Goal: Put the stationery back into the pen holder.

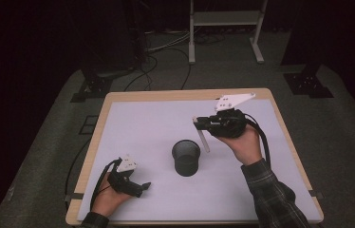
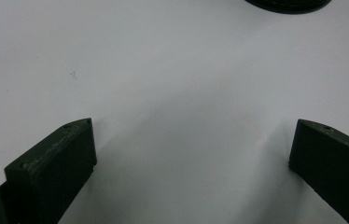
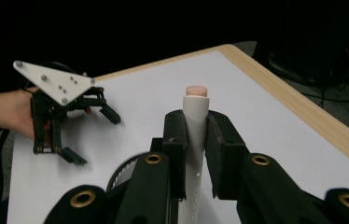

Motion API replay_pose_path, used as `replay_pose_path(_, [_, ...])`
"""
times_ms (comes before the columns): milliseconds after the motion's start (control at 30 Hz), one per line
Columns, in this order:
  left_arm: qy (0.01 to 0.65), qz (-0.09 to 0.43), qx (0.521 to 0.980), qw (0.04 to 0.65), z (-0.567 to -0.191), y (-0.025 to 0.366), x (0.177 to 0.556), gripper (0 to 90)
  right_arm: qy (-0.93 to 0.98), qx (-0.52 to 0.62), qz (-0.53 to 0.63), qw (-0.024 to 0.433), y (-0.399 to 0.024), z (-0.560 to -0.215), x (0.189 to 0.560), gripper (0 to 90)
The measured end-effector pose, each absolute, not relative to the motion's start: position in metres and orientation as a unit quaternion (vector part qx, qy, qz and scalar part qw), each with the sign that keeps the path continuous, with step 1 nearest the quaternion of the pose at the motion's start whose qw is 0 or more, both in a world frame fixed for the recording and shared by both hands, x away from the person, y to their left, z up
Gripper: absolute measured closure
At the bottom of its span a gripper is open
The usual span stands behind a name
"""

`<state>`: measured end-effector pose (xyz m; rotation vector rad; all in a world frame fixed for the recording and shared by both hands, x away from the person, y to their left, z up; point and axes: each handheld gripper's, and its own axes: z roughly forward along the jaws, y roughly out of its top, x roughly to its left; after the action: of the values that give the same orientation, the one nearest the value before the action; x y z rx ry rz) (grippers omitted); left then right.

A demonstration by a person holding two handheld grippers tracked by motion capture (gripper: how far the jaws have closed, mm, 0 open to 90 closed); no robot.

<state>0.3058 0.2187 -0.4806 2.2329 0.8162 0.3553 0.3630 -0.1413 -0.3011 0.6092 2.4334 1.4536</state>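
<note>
The right gripper [image 1: 200, 124] is clamped on a white pen [image 1: 203, 137], held up above the table [image 1: 118, 118]. In the high view the pen hangs from the jaws with its long axis close to upright, leaning slightly, its free end pointing down toward the table. The black mesh cup [image 1: 186, 157] stands just below and to the left of that lower end, near it but apart, its open mouth facing up. Judging from this, the coming move turns on that offset: the pen's tip has to travel a little leftward and toward the person to stand over the cup's mouth before it goes down.

In the right gripper view the pen [image 3: 196, 135] is pinched between the two pads, with a pinkish cap end above them.

The left gripper [image 1: 140, 187] rests low on the table near the front left corner, its jaws wide apart and nothing between them; the cup's rim [image 2: 288, 5] lies ahead of it. The right hand is plainly the nearer to the cup.

Count: one pen, one cup, two grippers.
</note>
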Motion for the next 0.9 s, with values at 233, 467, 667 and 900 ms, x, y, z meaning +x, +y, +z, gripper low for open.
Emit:
replay_pose_path(233, [0.316,0.138,0.867,0.36,-0.481,0.219,0.306,0.0,0.832,0.193,0.506,0.119,-0.118,-0.293,0.367,77.6])
replay_pose_path(467, [0.317,0.138,0.866,0.361,-0.481,0.219,0.306,0.0,0.837,0.186,0.503,0.111,-0.102,-0.302,0.372,77.5])
replay_pose_path(667, [0.316,0.138,0.867,0.359,-0.48,0.219,0.306,0.0,0.841,0.183,0.5,0.097,-0.095,-0.316,0.374,77.5])
replay_pose_path(900, [0.316,0.137,0.868,0.359,-0.48,0.219,0.306,0.0,0.853,0.184,0.481,0.086,-0.091,-0.339,0.375,77.5])
